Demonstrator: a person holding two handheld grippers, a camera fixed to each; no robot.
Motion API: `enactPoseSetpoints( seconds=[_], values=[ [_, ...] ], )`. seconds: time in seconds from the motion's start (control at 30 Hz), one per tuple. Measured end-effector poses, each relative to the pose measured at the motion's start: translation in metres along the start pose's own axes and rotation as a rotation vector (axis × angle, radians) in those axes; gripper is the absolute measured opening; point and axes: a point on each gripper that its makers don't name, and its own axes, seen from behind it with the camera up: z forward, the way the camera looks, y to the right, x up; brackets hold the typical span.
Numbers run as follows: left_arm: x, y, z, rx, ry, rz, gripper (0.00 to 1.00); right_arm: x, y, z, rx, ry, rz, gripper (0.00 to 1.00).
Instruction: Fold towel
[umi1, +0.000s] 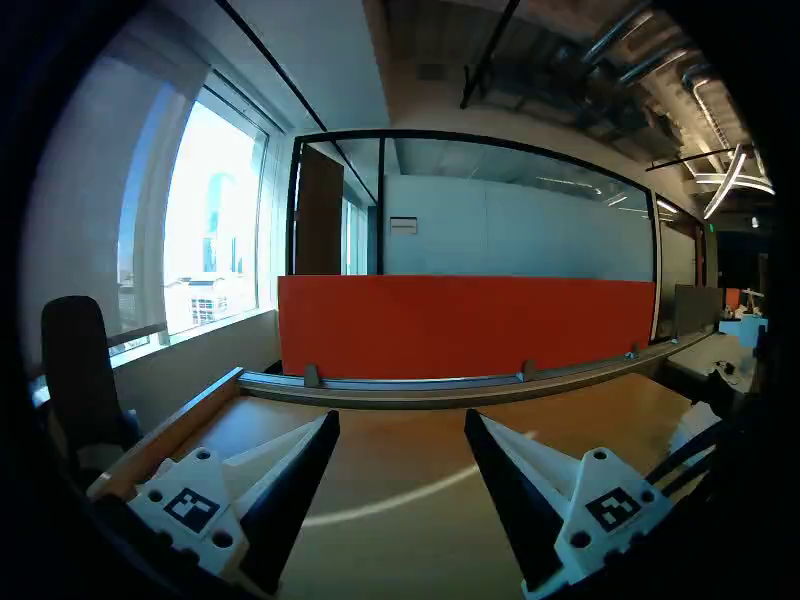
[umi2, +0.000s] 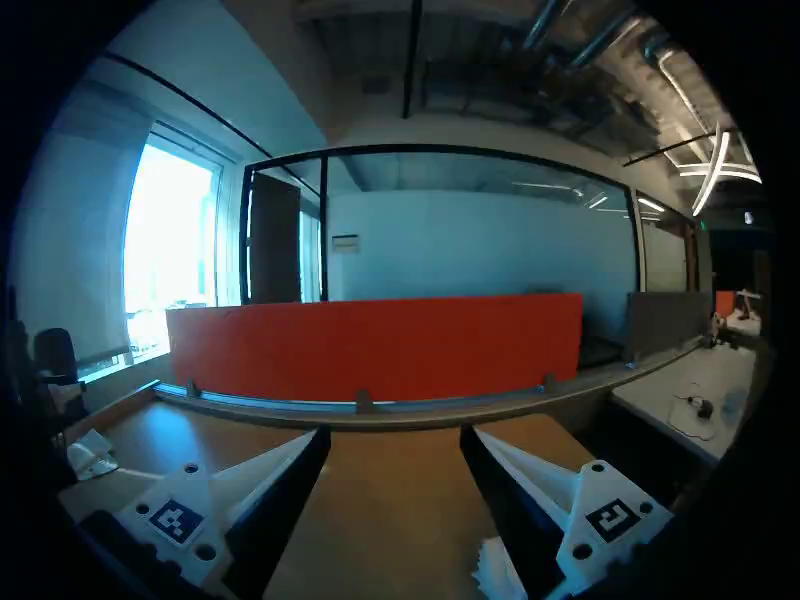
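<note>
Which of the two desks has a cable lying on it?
The white desk off to the right in the right gripper view, carrying a dark cable. The brown wooden desk beneath the right claw is the other.

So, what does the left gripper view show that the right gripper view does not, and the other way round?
Left gripper view: a bright curved streak across the desk.
Right gripper view: a white layered edge, perhaps the towel, low beside one finger, and a small white object far left on the desk.
Both: orange divider, window, black chair, wooden desk; left gripper and right gripper open, holding nothing.
</note>
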Motion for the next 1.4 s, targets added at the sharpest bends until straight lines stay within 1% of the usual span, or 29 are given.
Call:
enactPoseSetpoints(
  seconds=[0.1, 0.4, 0.5, 0.8, 1.0, 1.23, 1.4],
  values=[
    [-0.003, 0.000, 0.001, -0.003, -0.001, 0.006, 0.93, -0.002, -0.002, -0.001, -0.001, -0.005, -0.005, 1.00],
    [-0.024, -0.003, 0.004, -0.006, -0.021, 0.021, 0.93, -0.003, -0.010, -0.004, 0.000, -0.010, -0.007, 1.00],
    [-0.030, -0.004, 0.005, -0.004, -0.002, 0.021, 0.93, -0.004, -0.013, -0.004, 0.004, -0.009, -0.005, 1.00],
    [-0.061, -0.005, 0.010, -0.009, 0.022, 0.038, 0.93, -0.010, -0.021, -0.008, 0.013, -0.007, 0.004, 1.00],
    [-0.080, -0.011, 0.014, 0.010, 0.039, 0.044, 0.93, -0.007, -0.019, -0.013, 0.002, -0.001, 0.016, 1.00],
    [-0.108, -0.020, 0.015, 0.034, 0.038, 0.026, 0.93, -0.016, -0.022, -0.014, 0.001, 0.001, 0.022, 1.00],
    [-0.123, -0.026, 0.014, 0.050, 0.047, 0.009, 0.93, -0.024, -0.026, -0.014, 0.001, 0.000, 0.015, 1.00]
  ],
)
